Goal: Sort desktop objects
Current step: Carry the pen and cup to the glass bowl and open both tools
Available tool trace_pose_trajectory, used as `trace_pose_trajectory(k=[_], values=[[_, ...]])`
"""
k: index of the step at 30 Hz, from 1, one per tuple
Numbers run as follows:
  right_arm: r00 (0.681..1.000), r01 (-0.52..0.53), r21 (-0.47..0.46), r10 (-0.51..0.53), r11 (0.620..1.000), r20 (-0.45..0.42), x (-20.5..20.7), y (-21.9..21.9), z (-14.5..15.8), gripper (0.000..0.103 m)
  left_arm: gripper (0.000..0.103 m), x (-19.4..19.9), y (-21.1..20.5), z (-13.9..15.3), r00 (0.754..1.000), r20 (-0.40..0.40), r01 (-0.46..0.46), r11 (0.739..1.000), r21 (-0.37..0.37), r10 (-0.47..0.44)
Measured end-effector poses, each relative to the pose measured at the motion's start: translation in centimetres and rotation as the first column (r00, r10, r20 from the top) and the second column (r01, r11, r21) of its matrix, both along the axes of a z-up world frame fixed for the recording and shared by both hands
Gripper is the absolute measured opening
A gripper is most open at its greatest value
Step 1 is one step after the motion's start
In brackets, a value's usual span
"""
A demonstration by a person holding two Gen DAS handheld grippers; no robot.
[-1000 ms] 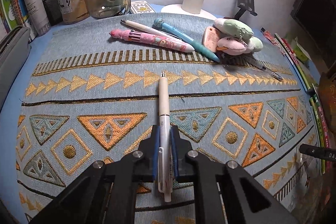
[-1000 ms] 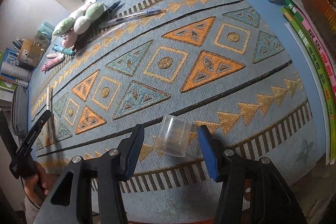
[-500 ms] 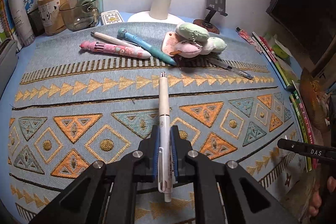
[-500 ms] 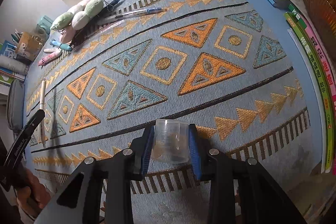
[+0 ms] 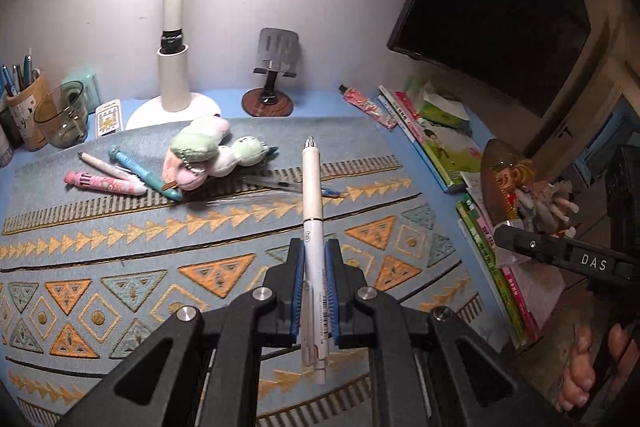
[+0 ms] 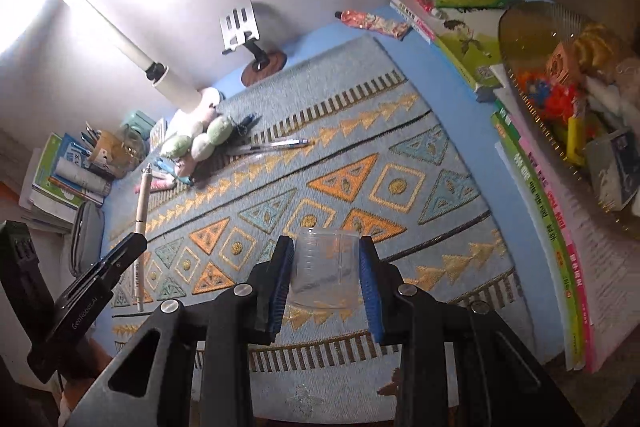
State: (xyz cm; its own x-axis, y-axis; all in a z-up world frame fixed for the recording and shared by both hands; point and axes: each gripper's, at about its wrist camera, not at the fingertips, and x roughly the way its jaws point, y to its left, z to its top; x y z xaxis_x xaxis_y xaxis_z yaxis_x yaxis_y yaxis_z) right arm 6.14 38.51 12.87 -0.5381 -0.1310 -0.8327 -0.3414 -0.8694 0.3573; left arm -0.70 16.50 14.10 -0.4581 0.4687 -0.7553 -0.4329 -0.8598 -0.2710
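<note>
Lamp-lit and cluttered, the blue desk carries a woven mat (image 5: pixel 120 227) patterned with orange and teal triangles, and both grippers now hang above it rather than down at the cloth. A second ago the right gripper (image 6: pixel 326 275) stood open around a clear plastic cup (image 6: pixel 325 273) lying tipped on the mat; since then its blue pads have closed on the cup's sides and raised it upright, clear of the weave. The left gripper (image 5: pixel 314 291) is clamped tight on a white multi-colour pen (image 5: pixel 311 211), tip pointing away, and it too has risen, so the lamp (image 5: pixel 173 83), phone stand (image 5: pixel 276 67) and far wall fill more of its view. Left behind on the far left of the mat are the pink pen (image 5: pixel 106 183), a teal pen (image 5: pixel 146 175), the plush keychains (image 5: pixel 212 155) and a clear ballpoint (image 5: pixel 288 185). With both items lifted, picking up is done; what likely follows is carrying, perhaps the pen to the holder (image 5: pixel 24 111) at far left. Where the cup belongs is unclear.
</note>
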Motion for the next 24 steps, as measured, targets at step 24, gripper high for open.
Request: trace_pose_trajectory(k=[24], values=[[0.935, 0.303, 0.080, -0.280, 0.950, -0.217, 10.8, 22.1, 7.7, 0.033, 0.008, 4.1, 26.6, 3.1, 0.933, -0.059, 0.359, 0.922, 0.144, -0.354]])
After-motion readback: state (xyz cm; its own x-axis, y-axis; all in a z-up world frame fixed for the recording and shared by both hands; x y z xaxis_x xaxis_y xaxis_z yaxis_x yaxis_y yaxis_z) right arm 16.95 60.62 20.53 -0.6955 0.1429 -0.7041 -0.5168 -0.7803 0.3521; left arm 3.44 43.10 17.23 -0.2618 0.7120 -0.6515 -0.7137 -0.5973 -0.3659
